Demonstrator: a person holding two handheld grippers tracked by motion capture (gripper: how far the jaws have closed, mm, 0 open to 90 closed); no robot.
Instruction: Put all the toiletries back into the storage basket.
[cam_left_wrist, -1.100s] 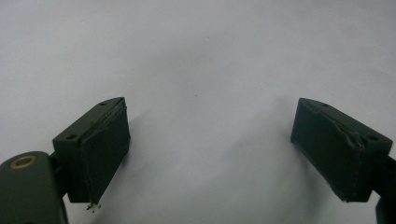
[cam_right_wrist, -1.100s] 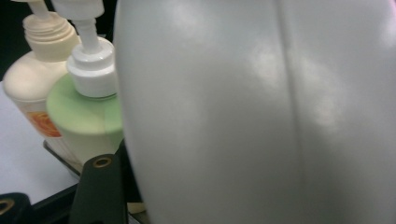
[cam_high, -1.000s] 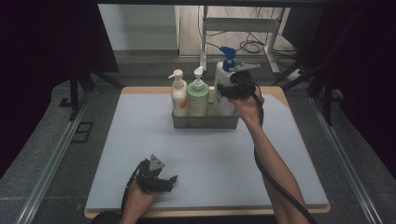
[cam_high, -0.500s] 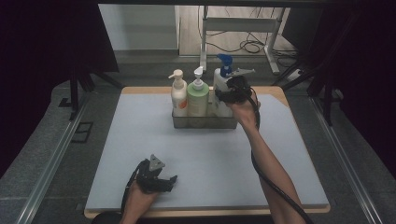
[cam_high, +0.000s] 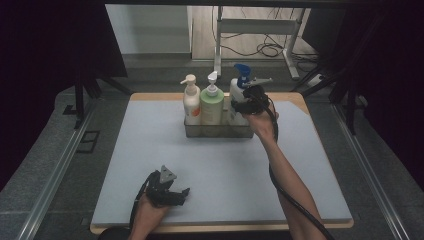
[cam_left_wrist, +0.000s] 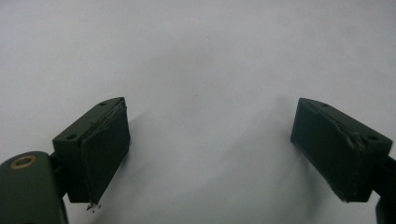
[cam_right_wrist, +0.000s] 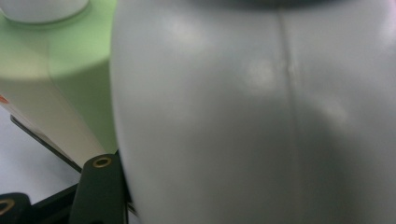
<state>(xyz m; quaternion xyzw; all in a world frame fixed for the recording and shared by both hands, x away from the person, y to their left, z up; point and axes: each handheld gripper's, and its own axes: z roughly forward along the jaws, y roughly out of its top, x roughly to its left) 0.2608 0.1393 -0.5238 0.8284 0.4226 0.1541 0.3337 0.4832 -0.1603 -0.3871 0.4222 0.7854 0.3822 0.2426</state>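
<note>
The right gripper (cam_high: 243, 102) has its fingers clamped on the white spray bottle (cam_high: 236, 100) in the caddy (cam_high: 218, 131), while the left gripper (cam_high: 175, 192) rests wide open and empty on the counter (cam_high: 150, 140).

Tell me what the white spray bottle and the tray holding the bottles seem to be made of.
White spray bottle: likely moulded plastic with a satin gloss, judging by soft highlights and a seam line down its body. Tray: probably translucent smoky plastic, since the bottle bases show dimly through its wall.
</note>
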